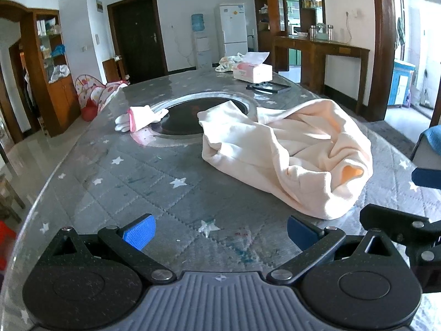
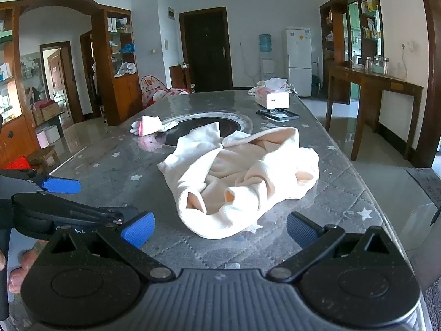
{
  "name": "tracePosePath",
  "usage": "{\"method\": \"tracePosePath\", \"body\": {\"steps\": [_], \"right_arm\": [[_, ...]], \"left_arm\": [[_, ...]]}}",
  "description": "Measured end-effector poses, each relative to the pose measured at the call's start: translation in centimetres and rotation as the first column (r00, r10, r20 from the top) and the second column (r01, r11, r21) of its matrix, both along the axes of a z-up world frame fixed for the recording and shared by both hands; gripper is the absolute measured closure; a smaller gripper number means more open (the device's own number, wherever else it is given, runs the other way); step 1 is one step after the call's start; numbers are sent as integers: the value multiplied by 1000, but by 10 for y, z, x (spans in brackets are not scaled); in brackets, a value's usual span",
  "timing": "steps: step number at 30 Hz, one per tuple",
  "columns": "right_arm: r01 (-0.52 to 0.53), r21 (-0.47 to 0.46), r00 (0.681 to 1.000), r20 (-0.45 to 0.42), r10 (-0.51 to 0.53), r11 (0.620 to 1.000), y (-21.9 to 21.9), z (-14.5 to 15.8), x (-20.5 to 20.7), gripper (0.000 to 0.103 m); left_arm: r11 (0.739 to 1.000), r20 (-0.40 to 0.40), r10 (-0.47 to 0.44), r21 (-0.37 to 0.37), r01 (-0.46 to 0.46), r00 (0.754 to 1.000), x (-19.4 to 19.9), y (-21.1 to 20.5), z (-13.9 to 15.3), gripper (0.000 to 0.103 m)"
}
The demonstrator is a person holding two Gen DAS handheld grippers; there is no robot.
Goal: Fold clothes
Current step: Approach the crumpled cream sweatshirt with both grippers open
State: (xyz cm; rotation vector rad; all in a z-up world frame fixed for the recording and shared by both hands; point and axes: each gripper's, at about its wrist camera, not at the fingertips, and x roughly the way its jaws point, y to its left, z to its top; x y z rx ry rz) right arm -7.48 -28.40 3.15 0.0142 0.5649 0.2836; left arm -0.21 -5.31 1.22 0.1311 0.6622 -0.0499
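Note:
A crumpled cream garment (image 1: 286, 151) (image 2: 237, 176) lies in a heap on the grey star-patterned table (image 1: 143, 182) (image 2: 110, 165), partly over a dark round inset. My left gripper (image 1: 220, 231) hovers open near the table's front edge, with the garment ahead and to its right; nothing sits between its blue pads. My right gripper (image 2: 220, 229) is open too, directly in front of the garment's near hem, empty. In the right wrist view the left gripper's blue fingers (image 2: 62, 186) show at the left edge.
A small white-and-pink cloth (image 1: 137, 118) (image 2: 150, 125) lies left of the round inset (image 1: 193, 118). At the far end stand a tissue box (image 1: 252, 71) (image 2: 271, 98) and a black frame (image 1: 268, 87). A wooden side table (image 2: 377, 93) stands to the right.

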Motion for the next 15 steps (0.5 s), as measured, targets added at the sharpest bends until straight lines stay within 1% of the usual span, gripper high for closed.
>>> {"method": "tracePosePath", "body": {"steps": [15], "right_arm": [[0,-16,999,-42,-1,1000,4,-8,5,0]], "left_arm": [[1000,-11,5,2,-5,1000,4,1,-3,0]]}}
